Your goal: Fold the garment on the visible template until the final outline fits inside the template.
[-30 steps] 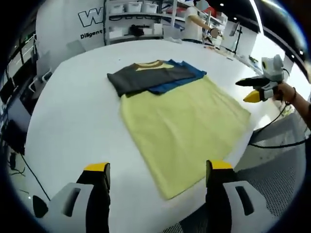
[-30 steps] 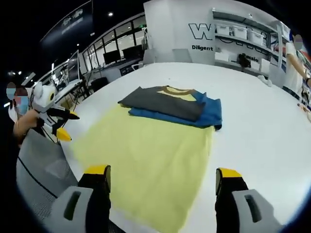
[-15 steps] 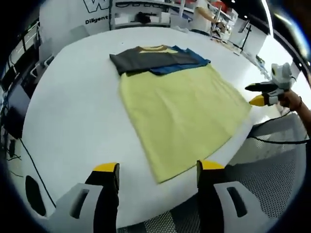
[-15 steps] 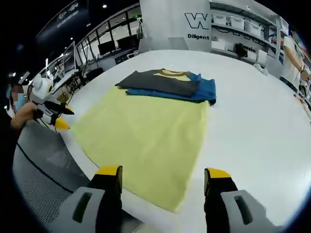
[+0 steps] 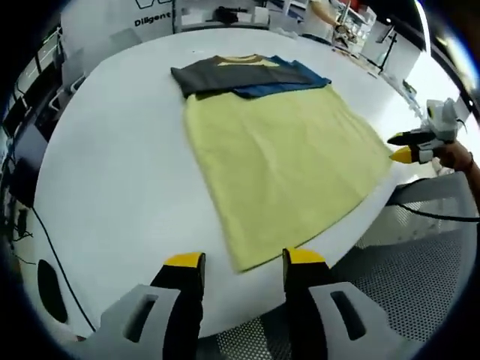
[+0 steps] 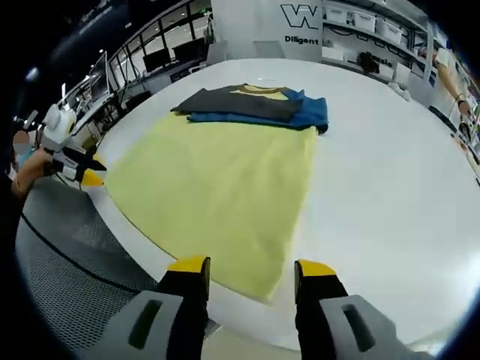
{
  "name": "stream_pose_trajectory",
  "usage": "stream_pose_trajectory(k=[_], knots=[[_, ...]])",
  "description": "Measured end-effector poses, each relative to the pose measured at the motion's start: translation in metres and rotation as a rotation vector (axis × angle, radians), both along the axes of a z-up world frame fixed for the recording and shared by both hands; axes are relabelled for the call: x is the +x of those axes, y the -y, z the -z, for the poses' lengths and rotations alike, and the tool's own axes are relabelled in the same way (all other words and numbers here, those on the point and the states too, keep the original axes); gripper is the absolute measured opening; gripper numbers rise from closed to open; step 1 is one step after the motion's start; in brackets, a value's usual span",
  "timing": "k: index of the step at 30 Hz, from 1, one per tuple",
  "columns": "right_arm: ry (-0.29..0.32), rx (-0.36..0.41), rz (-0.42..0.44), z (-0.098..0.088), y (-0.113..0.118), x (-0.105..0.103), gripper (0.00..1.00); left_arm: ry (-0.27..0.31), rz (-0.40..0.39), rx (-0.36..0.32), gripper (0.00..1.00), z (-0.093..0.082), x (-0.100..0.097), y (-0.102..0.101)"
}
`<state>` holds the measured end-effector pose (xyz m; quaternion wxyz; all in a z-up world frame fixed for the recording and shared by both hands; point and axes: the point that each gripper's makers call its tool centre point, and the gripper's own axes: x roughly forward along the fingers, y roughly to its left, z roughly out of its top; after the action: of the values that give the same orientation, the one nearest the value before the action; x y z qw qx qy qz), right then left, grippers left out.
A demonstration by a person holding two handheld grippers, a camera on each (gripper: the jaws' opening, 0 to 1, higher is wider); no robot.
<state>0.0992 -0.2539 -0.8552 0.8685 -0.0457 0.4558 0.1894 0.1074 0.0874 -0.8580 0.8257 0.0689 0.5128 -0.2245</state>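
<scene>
A yellow garment (image 5: 285, 157) lies flat on the round white table (image 5: 112, 172), with a dark grey part (image 5: 217, 75) and a blue part (image 5: 300, 79) folded across its far end. My left gripper (image 5: 244, 259) is open, its jaws straddling the garment's near left corner. In the right gripper view the same garment (image 6: 217, 180) shows its grey fold (image 6: 232, 103) and blue fold (image 6: 307, 114). My right gripper (image 6: 252, 267) is open over the near right corner. Each view shows the other gripper held off the table's edge: right gripper (image 5: 416, 146), left gripper (image 6: 75, 169).
The table's near edge (image 6: 135, 244) runs just under both grippers. Grey mesh flooring (image 5: 420, 262) lies beyond it. A black cable (image 5: 45, 255) hangs off the left side. Shelves and a person (image 5: 322, 9) stand behind the table. Bare tabletop (image 6: 390, 195) flanks the garment.
Both grippers have moved down and in toward the garment's near corners, and each pair of jaws has narrowed. The garment itself lies as before.
</scene>
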Motion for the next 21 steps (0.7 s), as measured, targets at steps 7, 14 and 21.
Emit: stream_pose_trajectory(k=[7, 14, 21], knots=[[-0.022, 0.003, 0.018, 0.005, 0.003, -0.004, 0.28, -0.025, 0.022, 0.02, 0.36, 0.005, -0.006, 0.003], [-0.046, -0.005, 0.035, 0.008, 0.005, -0.009, 0.19, -0.03, 0.012, 0.011, 0.27, 0.005, -0.004, 0.004], [-0.052, -0.059, 0.041, 0.013, 0.009, -0.015, 0.07, -0.036, -0.012, 0.033, 0.17, 0.007, -0.002, -0.001]])
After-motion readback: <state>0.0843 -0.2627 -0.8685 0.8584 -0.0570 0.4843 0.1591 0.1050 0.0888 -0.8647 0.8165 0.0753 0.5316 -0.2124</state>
